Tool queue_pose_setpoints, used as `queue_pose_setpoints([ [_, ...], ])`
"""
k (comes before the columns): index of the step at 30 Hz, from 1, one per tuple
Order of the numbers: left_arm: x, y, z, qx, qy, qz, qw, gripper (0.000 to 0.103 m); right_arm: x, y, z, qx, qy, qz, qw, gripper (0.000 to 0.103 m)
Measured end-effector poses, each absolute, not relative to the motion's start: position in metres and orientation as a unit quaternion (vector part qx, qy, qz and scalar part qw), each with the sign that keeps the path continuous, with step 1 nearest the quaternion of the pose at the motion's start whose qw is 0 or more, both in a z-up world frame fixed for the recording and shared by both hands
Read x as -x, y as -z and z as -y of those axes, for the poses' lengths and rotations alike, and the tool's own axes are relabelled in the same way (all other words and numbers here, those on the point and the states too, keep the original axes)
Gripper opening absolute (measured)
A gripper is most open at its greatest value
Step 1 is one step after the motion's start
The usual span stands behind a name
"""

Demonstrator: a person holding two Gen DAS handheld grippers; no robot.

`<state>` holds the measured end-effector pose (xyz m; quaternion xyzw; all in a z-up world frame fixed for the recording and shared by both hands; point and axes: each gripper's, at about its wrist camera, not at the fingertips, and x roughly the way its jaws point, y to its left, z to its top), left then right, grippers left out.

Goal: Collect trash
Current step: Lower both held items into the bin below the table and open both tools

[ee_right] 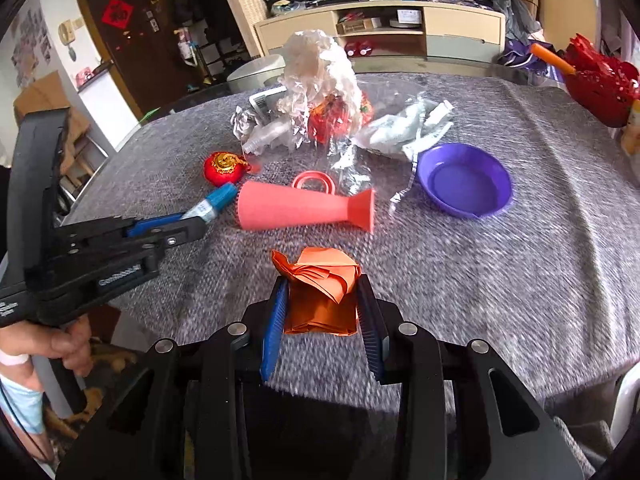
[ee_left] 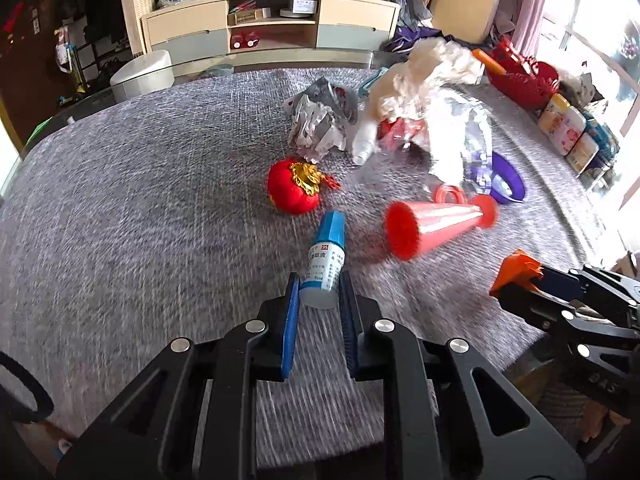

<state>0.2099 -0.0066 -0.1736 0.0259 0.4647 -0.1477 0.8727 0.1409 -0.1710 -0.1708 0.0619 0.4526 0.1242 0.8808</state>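
Grippers sit nearest in both wrist views, each over the near edge of the table point(ee_right: 540, 264), which is draped in a grey woven cloth. The right gripper point(ee_right: 322, 300) is clenched on a folded orange paper wad point(ee_right: 322, 296), its blue pads pressing the wad's two sides; that piece looks already collected and is held just above the cloth. The left gripper point(ee_left: 319, 300) has its pads against the base of a small white dropper bottle with a blue cap point(ee_left: 325, 258), so I judge it gripped, low and near the cloth, cap pointing away. A hand point(ee_right: 68, 346) holds that tool's handle at the left edge.

Just beyond, toward the table's middle, lies a coral-red cone-shaped toy horn point(ee_right: 308, 208) on its side, with a red plush ornament with gold trim point(ee_left: 294, 190) to its left. A purple shallow dish point(ee_right: 466, 180) sits toward the right side, empty as far as can be seen.

Farther back, the main heap waits: crumpled white plastic bag point(ee_right: 320, 64), clear film, a grey crumpled wrapper point(ee_left: 320, 120) and a small clear bottle point(ee_left: 366, 142), piled loosely past the middle. These look like the remaining trash.

A red basket point(ee_right: 600, 88) stands at the far right corner.
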Motion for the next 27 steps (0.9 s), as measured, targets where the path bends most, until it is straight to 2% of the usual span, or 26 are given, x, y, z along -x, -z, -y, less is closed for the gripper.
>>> queue_pose_setpoints([
  [7,-0.149,0.141,0.001,-0.028,0.142,-0.442,0.885,0.018,-0.104,0.153,0.175,-0.061,-0.125,-0.444,0.885,0.036],
  [13,-0.101,0.136,-0.006,-0.011,0.135,-0.445,0.885,0.018,-0.072,0.155,0.175,-0.062,-0.122,-0.458,0.879,0.036],
  [20,-0.055,0.167,-0.008,-0.002,0.146,-0.481,0.864,0.018,-0.043,0.189,0.163,-0.061,-0.136,-0.498,0.854,0.036],
  [27,-0.035,0.229,0.008,0.003,0.168,-0.545,0.822,0.018,-0.037,0.240,0.152,-0.063,-0.135,-0.556,0.818,0.036],
])
